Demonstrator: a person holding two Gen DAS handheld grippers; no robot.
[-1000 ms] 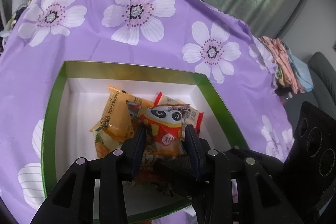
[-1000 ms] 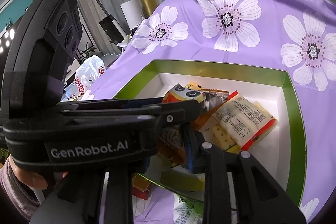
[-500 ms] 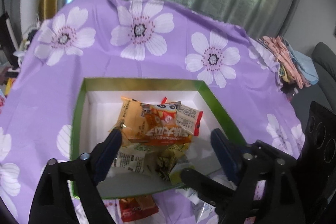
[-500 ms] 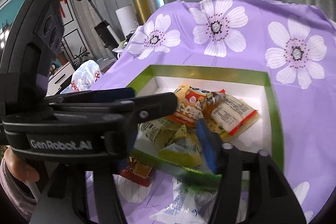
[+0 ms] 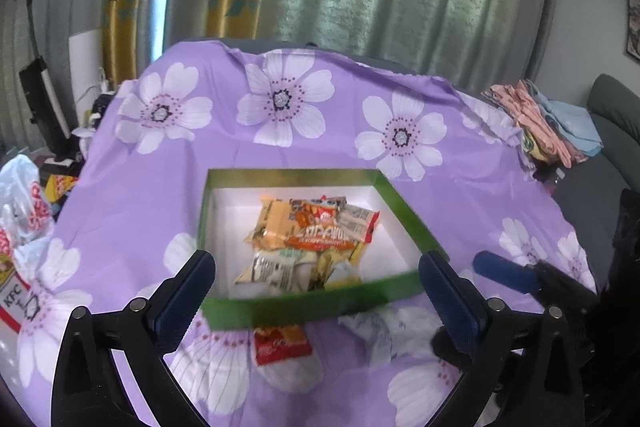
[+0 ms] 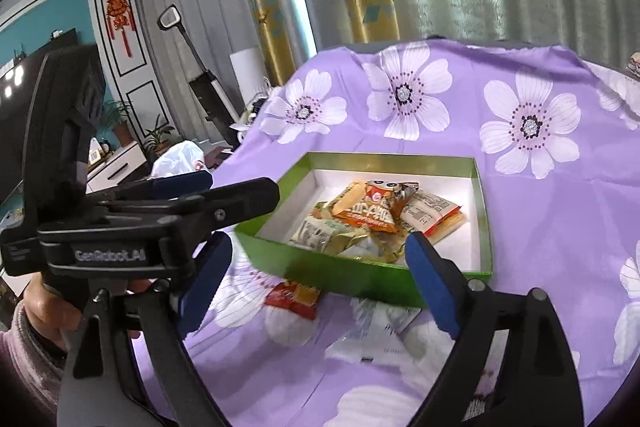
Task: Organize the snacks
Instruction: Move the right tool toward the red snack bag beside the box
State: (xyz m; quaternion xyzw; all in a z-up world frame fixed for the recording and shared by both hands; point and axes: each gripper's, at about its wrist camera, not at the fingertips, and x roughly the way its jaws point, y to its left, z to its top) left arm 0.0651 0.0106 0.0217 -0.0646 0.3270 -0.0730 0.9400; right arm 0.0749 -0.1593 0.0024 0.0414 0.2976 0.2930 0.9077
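Note:
A green box (image 5: 312,307) with a white inside sits on the purple flowered cloth and holds several snack packets, with an orange panda packet (image 5: 320,231) on top. The box (image 6: 340,275) and the orange packet (image 6: 372,211) also show in the right wrist view. A red packet (image 5: 280,347) and a white packet (image 5: 380,327) lie on the cloth in front of the box. My left gripper (image 5: 316,303) is open and empty, above the box's near wall. My right gripper (image 6: 316,279) is open and empty over the near wall too.
A KFC bag (image 5: 20,247) lies at the table's left edge. Folded clothes (image 5: 540,123) sit at the far right beside a grey sofa. The left gripper's body (image 6: 120,227) fills the left of the right wrist view.
My left gripper let go of the orange panda packet in the box, opened wide and pulled back and up. My right gripper also opened and drew back.

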